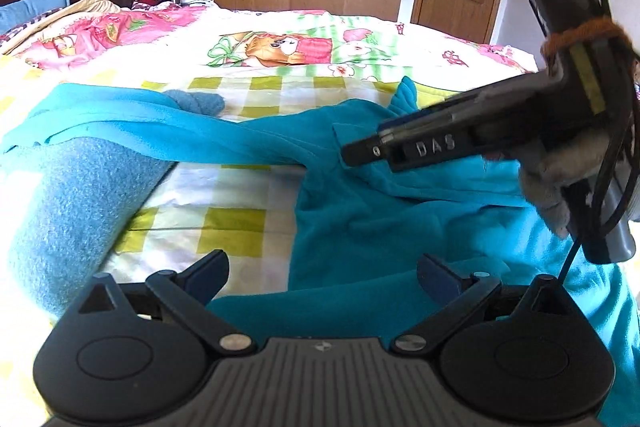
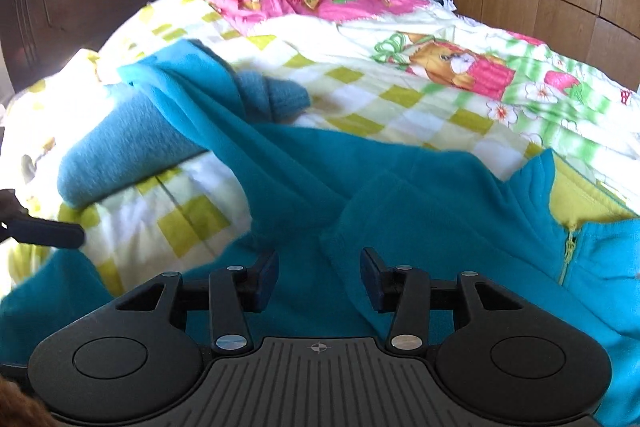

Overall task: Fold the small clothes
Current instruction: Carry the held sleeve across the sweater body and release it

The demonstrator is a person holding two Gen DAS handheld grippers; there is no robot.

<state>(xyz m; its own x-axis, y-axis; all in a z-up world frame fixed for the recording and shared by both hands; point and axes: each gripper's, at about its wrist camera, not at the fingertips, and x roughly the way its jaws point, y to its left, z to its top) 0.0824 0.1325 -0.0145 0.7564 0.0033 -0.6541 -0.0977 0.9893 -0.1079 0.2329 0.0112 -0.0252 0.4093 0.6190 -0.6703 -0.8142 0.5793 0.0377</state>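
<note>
Lying across the checked quilt [image 2: 400, 95], the teal fleece garment [image 2: 360, 187] runs from a sleeve draped over a rolled blue towel [image 2: 120, 147] at far left to its zipped collar at near right. It looks soft, light and limp — likely to sag wherever unsupported, so seams or hems seem the best holds. The left gripper [image 1: 322, 277] stands wide open, empty; the right gripper [image 2: 319, 279] stands parted over the fleece, pads not pressing it.

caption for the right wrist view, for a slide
Open right gripper poised above a teal fleece jacket on a checked quilt.
</note>
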